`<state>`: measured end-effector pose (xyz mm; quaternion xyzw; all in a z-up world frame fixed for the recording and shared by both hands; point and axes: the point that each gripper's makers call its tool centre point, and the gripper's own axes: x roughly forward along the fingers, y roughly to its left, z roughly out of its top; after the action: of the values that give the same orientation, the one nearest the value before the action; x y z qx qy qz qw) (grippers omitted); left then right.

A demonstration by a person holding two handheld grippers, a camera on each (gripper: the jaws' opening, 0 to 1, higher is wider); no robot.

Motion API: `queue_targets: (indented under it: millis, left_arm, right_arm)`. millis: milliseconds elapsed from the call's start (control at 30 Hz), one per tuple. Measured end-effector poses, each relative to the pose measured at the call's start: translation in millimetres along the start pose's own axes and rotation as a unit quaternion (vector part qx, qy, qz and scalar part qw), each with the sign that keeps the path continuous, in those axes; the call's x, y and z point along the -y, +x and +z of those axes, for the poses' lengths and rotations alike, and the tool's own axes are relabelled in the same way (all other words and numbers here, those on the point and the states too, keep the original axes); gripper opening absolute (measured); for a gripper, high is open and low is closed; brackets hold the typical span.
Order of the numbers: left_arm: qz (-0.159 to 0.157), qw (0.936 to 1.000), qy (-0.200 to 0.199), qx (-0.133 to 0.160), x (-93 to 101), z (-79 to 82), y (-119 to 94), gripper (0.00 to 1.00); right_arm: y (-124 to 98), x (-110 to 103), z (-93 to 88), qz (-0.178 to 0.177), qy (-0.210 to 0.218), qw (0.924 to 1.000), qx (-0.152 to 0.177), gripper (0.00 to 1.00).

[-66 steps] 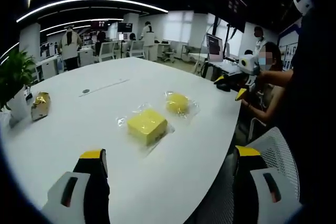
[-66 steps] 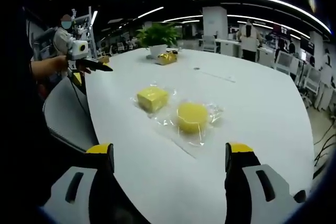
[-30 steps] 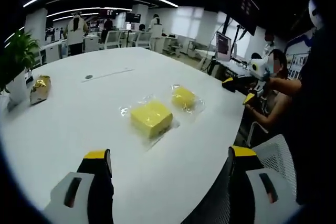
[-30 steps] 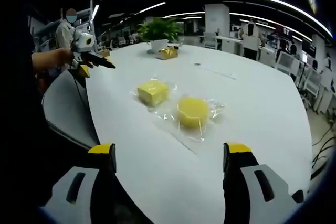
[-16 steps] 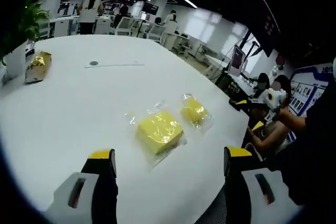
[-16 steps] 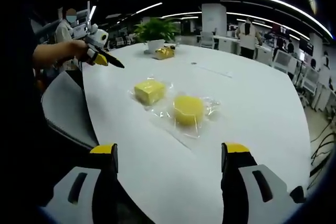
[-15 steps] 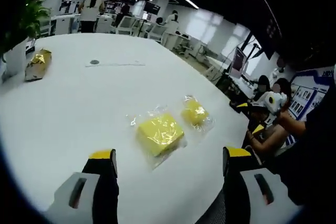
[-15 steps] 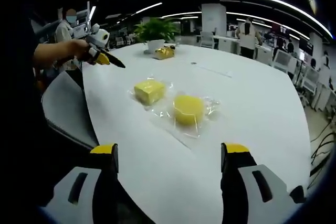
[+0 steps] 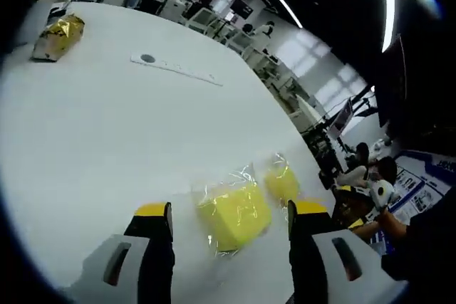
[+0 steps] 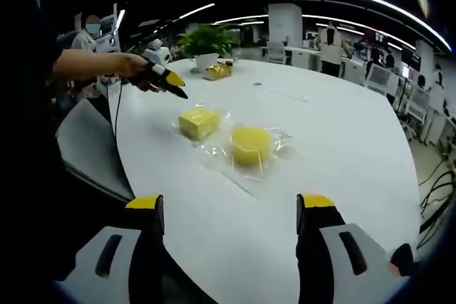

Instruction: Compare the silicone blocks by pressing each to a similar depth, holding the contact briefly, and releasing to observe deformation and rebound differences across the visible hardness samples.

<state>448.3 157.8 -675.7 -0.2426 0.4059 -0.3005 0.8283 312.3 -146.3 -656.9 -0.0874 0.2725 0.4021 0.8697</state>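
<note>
Landmark: the square yellow silicone block in a clear plastic wrapper (image 9: 234, 214), lying on the white oval table (image 9: 107, 126).

Left gripper view: the left gripper (image 9: 228, 217) hangs over the square block, and its two yellow-tipped jaws stand spread apart, one on either side of the block. I cannot tell whether either tip touches the wrapper. Just beyond the square block, nearer the table edge, lies the round yellow silicone block in its own clear wrapper (image 9: 282, 183). Well away from the square block, across the bare table top, sit a crumpled gold foil packet (image 9: 59, 35) and a small dark round disc (image 9: 147, 58) set in the surface. Past the table edge on the round block's side, the right gripper shows small and far off.

Right gripper view: the right gripper (image 10: 228, 208) is held low at the near table edge, jaws spread wide with nothing between them, well short of both blocks. The square block (image 10: 199, 122) and the round block (image 10: 250, 144) lie side by side, their wrappers touching. The left gripper (image 10: 165, 78), held in a hand (image 10: 132, 67), points down toward the square block from the far side. Behind it stands a green potted plant (image 10: 206, 42).
</note>
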Motion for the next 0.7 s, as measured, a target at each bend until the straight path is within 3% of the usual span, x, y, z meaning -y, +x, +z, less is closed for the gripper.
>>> queue_targets:
  millis: [133,267,433,533,600,700]
  left_arm:
    - [-0.001,0.9995,-0.026,-0.016,-6.5,-4.4,14.7,0.62]
    - [-0.001,0.9989,-0.044,-0.02,-15.0,-6.5,27.1,0.6]
    - [-0.011,0.997,-0.077,-0.004,-20.1,-3.4,36.8,0.53]
    - [0.004,0.9955,-0.094,0.004,-29.5,-5.3,42.0,0.47]
    - [-0.004,0.9956,-0.093,0.006,-28.9,-6.5,44.4,0.38]
    - [-0.028,0.9908,-0.133,0.003,-22.0,-13.7,49.6,0.34]
  right_arm:
    - [-3.2,0.3,7.2,-0.003,0.012,0.9997,0.023,0.64]
    - [-4.8,4.2,1.6,-0.016,0.007,0.9998,0.009,0.62]
    - [-13.0,3.4,1.4,-0.018,0.014,0.9996,0.017,0.59]
    - [-16.1,5.8,-0.9,-0.025,0.022,0.9993,0.017,0.57]
    - [-16.6,6.5,-2.4,-0.027,0.022,0.9993,0.015,0.57]
    - [-16.9,5.5,-1.2,-0.026,0.024,0.9993,0.015,0.56]
